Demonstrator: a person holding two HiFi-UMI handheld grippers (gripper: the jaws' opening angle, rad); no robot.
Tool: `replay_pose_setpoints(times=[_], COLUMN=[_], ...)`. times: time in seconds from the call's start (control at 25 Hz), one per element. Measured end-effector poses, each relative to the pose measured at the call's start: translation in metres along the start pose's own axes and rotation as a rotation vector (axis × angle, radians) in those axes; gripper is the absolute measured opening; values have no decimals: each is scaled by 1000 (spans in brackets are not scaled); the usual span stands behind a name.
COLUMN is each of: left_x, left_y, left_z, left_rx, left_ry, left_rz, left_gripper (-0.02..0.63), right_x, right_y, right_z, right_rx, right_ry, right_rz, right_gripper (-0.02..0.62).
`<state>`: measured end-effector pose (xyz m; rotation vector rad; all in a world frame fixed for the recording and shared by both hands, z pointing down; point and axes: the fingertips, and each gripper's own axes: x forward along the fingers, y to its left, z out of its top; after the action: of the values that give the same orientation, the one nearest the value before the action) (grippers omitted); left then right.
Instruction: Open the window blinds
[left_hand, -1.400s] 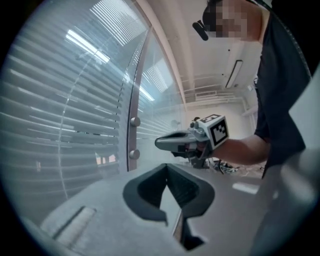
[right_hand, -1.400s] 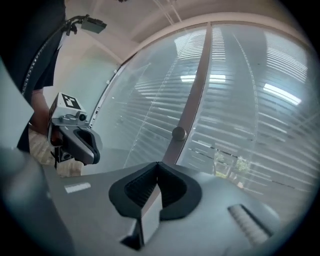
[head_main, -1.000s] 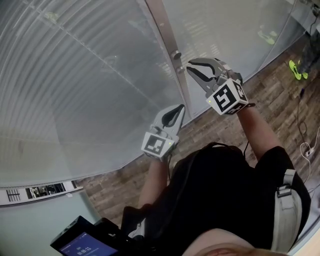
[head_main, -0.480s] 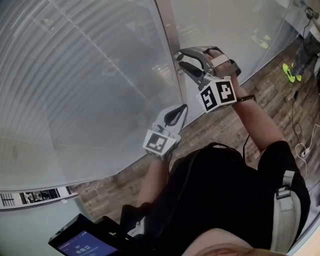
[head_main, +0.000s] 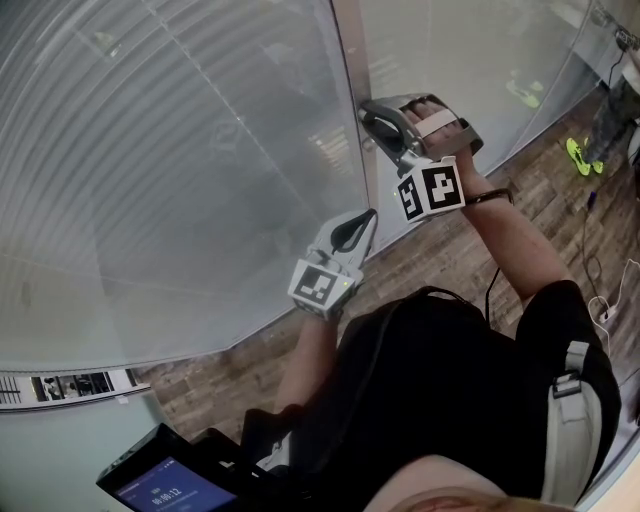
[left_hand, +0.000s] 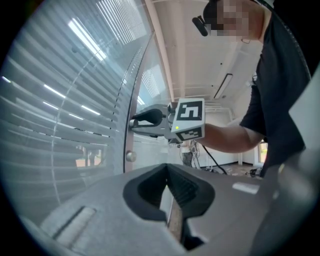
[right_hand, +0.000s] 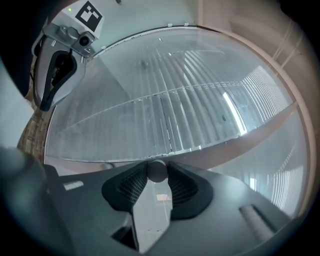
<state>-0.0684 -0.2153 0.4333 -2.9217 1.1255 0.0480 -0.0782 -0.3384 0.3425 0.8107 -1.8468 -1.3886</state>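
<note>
Slatted blinds (head_main: 180, 150) fill the glazed wall across the upper left of the head view. A wood-pattern floor (head_main: 440, 250) runs along the foot of that wall toward the right edge. Between the panes we see a pale metal post (head_main: 352, 60) rising through the upper centre of the frame.

We hold the right gripper (head_main: 372, 120) against that post. In the right gripper view a small round knob (right_hand: 156, 171) sits between the tips of its jaws with both pads touching it, and the jaws have just been closing onto it. A second knob (left_hand: 131, 156) shows lower on the post in the left gripper view, with nothing touching it.

Our left gripper (head_main: 369, 214) hangs near the glass just below the right one, at centre frame. Its jaws are pressed together and hold nothing.
</note>
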Motion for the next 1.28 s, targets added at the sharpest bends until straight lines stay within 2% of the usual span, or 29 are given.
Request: replay_pose_setpoints(times=[0.24, 0.44, 0.64, 0.92, 1.08, 1.28], left_x=[-1, -4, -8, -12, -14, -17], left_y=[0, 2, 1, 2, 5, 5], left_z=[-1, -1, -5, -1, 2, -1], left_rx=[6, 9, -5, -18, -23, -36], left_ry=[-3, 1, 14, 29, 2, 47], left_rz=[1, 7, 7, 10, 25, 31], left_gripper=[3, 3, 3, 3, 3, 3], right_x=[1, 2, 2, 2, 4, 4], right_y=[-1, -3, -8, -17, -15, -13], right_z=[-1, 0, 2, -3, -5, -15], right_rx=[30, 154, 425, 826, 1105, 1390], right_ry=[12, 15, -4, -39, -102, -160], right_rz=[-10, -18, -2, -43, -41, -43], right_gripper=[129, 129, 129, 127, 121, 121])
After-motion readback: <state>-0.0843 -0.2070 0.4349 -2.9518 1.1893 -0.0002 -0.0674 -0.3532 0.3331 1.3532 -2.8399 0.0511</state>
